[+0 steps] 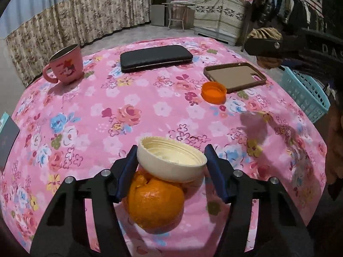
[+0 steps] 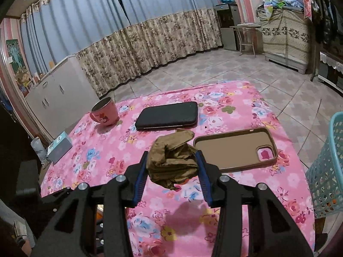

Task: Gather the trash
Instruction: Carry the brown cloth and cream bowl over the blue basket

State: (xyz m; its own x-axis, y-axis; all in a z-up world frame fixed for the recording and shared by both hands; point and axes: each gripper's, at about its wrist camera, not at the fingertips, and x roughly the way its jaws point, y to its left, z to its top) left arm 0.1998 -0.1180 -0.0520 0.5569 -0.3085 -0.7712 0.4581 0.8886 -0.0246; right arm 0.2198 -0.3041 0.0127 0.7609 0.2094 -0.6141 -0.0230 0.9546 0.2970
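My left gripper (image 1: 171,169) is shut on a cream jar lid (image 1: 171,162), held open side up over an orange peel (image 1: 156,205) on the pink floral cloth (image 1: 96,117). An orange bottle cap (image 1: 213,92) lies farther out on the cloth, beside the phone case. My right gripper (image 2: 172,168) is shut on a crumpled brown paper wad (image 2: 173,162) and holds it above the table. In the left wrist view the right gripper with its wad (image 1: 267,35) shows at upper right, raised near a light blue basket (image 1: 308,94).
A pink mug (image 1: 66,66) stands at the far left, a black wallet (image 1: 155,57) at the back, a brown phone case (image 1: 234,77) at the right. A small box (image 2: 60,146) sits at the left edge. The basket (image 2: 325,171) stands off the table's right side.
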